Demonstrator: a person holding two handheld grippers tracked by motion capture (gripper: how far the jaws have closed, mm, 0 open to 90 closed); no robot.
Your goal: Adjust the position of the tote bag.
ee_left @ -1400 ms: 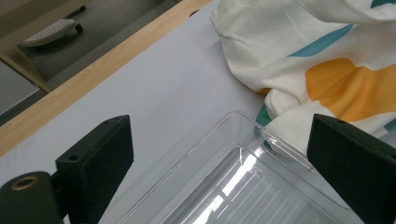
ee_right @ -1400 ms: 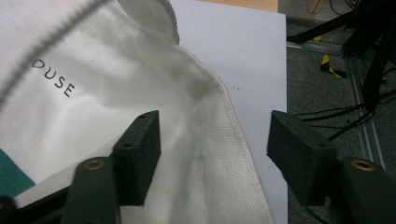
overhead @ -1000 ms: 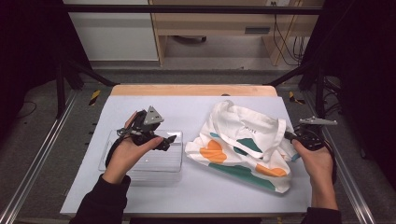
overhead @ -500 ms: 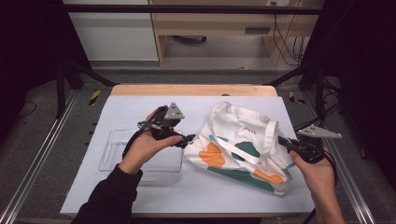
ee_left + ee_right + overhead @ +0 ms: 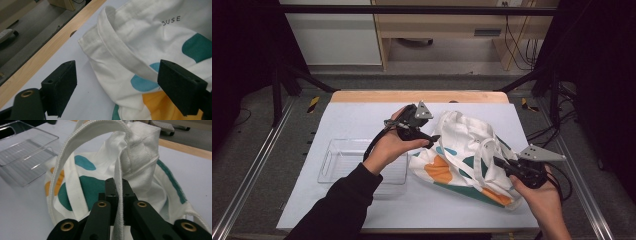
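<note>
White tote bag [image 5: 467,155] with teal and orange patches lies crumpled on the right half of the table [image 5: 362,115], nearer its right edge than its left, between my two grippers.

Right gripper [image 5: 504,166]: clenched on one of the bag's webbing handles [image 5: 119,195]. In the right gripper view the strap runs up edge-on between my two black pads, then arches over to the left and comes back down on the bag's body (a clean loop, no twist that I can make out). This gripper sits at the bag's near right corner, toward the table's near right corner.

Left gripper [image 5: 430,137]: released, nothing between the pads, though the jaws have just been closing in a little. It hovers at the bag's left side; in the left gripper view the folded rim [image 5: 117,47] of the bag's mouth runs across the gap, below the jaws and not touched.

Bag's long axis: slantwise, from the far middle of the table down toward the near right edge, mouth and hem at the far end.

Clear plastic tray [image 5: 329,165] lies to the left, just beside the bag.
</note>
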